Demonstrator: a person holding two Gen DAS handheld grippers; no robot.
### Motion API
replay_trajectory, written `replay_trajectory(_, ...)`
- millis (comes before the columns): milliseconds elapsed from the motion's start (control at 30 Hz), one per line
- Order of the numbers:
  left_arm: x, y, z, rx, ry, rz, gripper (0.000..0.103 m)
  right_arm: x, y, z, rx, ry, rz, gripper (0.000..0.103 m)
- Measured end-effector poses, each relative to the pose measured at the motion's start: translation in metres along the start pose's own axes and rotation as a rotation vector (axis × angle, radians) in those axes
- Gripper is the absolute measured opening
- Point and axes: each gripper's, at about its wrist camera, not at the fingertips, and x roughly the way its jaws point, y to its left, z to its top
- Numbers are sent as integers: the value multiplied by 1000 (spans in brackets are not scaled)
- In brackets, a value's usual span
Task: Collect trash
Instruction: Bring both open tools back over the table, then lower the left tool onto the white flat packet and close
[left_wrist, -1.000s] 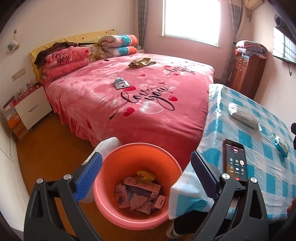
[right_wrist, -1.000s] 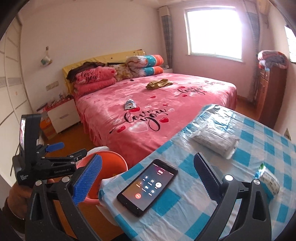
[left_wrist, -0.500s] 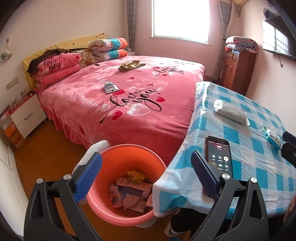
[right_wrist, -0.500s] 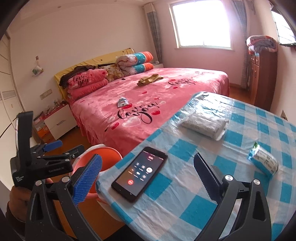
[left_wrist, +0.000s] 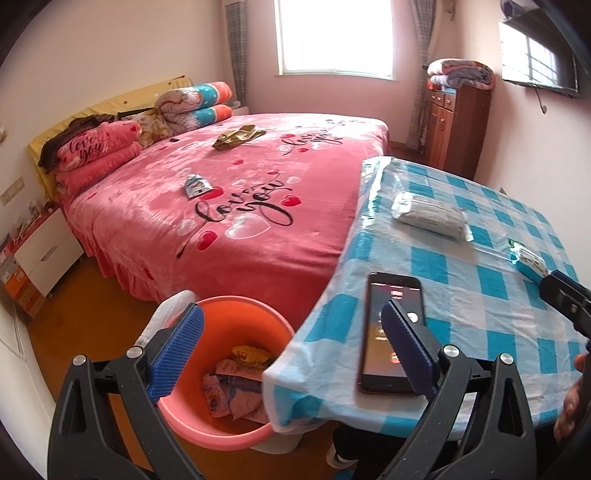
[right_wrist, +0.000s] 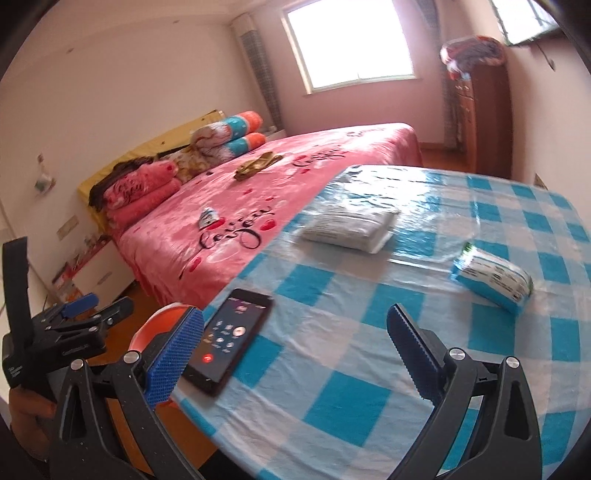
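Trash on the table (left_wrist: 458, 295) is my target: in the left wrist view, a white wrapped packet (left_wrist: 430, 216) lies near the far left edge of the checked cloth, and a blue-and-white wrapper (left_wrist: 529, 261) lies toward the right edge. My left gripper (left_wrist: 291, 360) is spread wide and holds nothing; it hovers over the near left corner, above the orange bin (left_wrist: 184, 424) that stands on the floor just beside that corner, partly tucked under the cloth and already holding several wrappers. A lit phone (left_wrist: 391, 332) lies near the near edge, partly behind my right-hand finger. On the bed (left_wrist: 258, 221) I see 2 more pieces, a small printed wrapper (left_wrist: 196, 184) and a crumpled olive one (left_wrist: 238, 136).

From the right wrist view, my right gripper (right_wrist: 295, 354) is also spread and empty, low over the near part of the table. The blue-and-white wrapper (right_wrist: 493, 277) sits ahead and to the right, the white packet (right_wrist: 349, 223) further on, well apart from it. The phone (right_wrist: 231, 347) lies just beside my left-hand finger.

I judge the wrapper is the closest pick. To do it well, I should swing right, clear of the phone, straddle the wrapper across its short side, and pinch only the wrapper, not the slick cloth beneath.
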Motion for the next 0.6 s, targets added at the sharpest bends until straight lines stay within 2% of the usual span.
replay_trajectory(233,5,-37,7,50,22,-43,97,1,-44,1,85,-11,-27,98)
replay_trajectory(400,15,-60,18,-11,62,-165,97,-8,-73,5,102,-59,-61,98)
replay_trajectory(600,48,-104,39,-94,139,-300,97,-15,-113,7,169,-82,-90,98)
